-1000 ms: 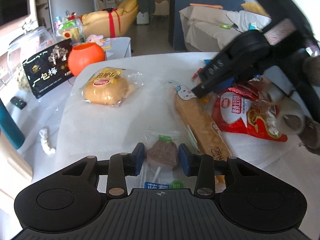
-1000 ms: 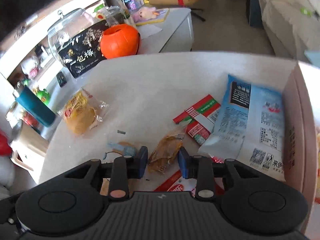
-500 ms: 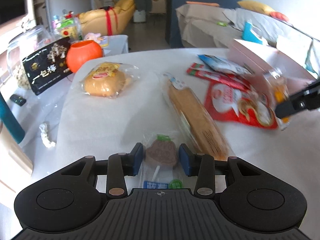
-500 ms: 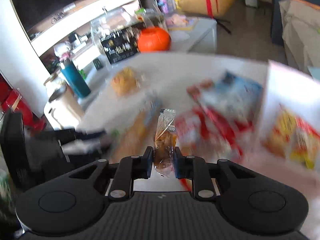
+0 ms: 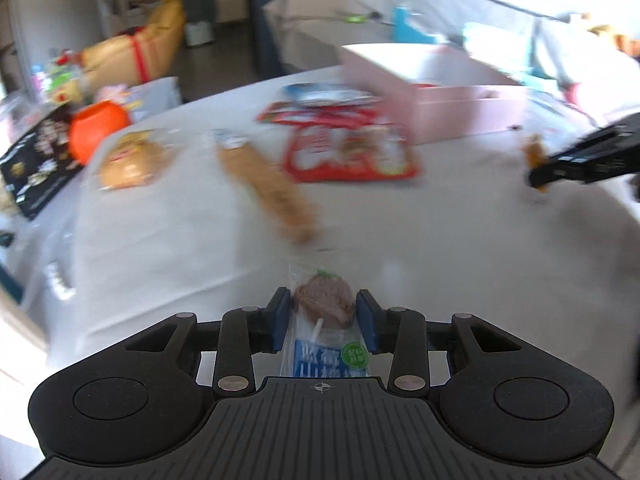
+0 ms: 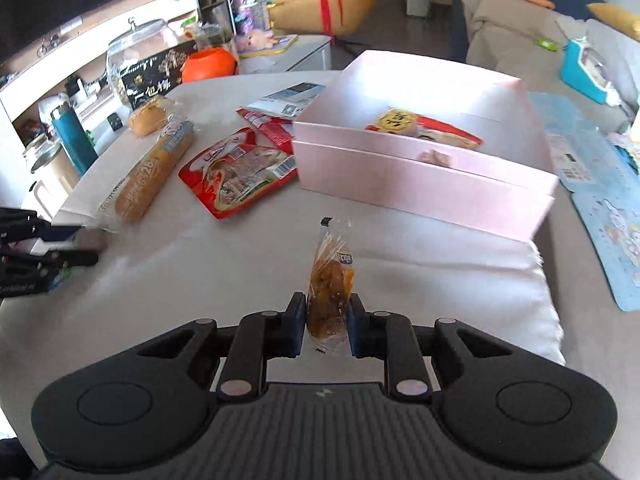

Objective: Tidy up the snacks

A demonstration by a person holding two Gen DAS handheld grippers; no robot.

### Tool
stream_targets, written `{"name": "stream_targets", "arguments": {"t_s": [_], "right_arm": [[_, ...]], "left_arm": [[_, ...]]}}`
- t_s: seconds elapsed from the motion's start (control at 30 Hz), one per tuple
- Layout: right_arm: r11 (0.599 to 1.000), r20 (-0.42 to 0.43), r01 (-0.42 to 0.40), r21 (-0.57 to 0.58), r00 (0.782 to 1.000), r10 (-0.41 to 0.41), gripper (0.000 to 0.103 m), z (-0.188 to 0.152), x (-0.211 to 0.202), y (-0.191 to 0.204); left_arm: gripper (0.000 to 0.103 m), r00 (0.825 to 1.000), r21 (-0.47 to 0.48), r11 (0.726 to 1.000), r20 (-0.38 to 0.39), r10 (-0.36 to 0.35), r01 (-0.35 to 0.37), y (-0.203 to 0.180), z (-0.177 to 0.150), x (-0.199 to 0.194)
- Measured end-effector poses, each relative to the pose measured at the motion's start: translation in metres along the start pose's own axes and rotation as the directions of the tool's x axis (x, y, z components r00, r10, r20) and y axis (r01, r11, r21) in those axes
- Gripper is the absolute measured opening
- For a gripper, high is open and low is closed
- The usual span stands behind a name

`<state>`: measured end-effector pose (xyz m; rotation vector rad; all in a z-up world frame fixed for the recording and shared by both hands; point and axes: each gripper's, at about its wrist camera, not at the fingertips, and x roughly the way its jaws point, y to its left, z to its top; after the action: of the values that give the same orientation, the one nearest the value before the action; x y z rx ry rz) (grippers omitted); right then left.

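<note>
Both crinkly clear wrappers: brown lollipop (image 5: 324, 302), amber snack (image 6: 329, 280).

Motion blur is smearing the left wrist view: print on the red packet (image 5: 348, 152) and the long bread pack (image 5: 266, 190) is staying unreadable. The lollipop (image 5: 324, 304) wrapper's lower end is disappearing behind the tool body. The pink box (image 6: 424, 184) wall is hiding part of its contents.

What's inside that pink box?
In the pink box, a yellow-and-red snack packet and a small pale piece show. The near wall hides the rest of the floor.
</note>
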<state>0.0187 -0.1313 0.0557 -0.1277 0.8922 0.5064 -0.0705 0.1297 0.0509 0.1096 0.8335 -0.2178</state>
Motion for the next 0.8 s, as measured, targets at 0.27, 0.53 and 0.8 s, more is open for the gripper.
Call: {"name": "stream_targets", "arguments": {"t_s": [0.27,0.53,0.8], "right_arm": [[0.998,0.108,0.001,0.067,0.994,-0.008,0.021,-0.002,-0.027,-0.020],[0.992,0.320,0.049,0.113,0.944,-0.083,0.021,0.057,-0.057,-0.032],[0.974,0.286,0.151,0.167,0.938,-0.194,0.062,0.105,-0.015,-0.058]], "left_arm": [[0.040,0.964,-0.022,0.980,0.186,-0.191,0.198,-0.032,0.074,-0.005],[0.038,0.858,-0.086,0.930,0.423,-0.290,0.356,-0.044,0.202,0.033],[0.038,0.936,-0.136,0.941,0.219,-0.276,0.309,-0.042,0.217,0.121]]}}
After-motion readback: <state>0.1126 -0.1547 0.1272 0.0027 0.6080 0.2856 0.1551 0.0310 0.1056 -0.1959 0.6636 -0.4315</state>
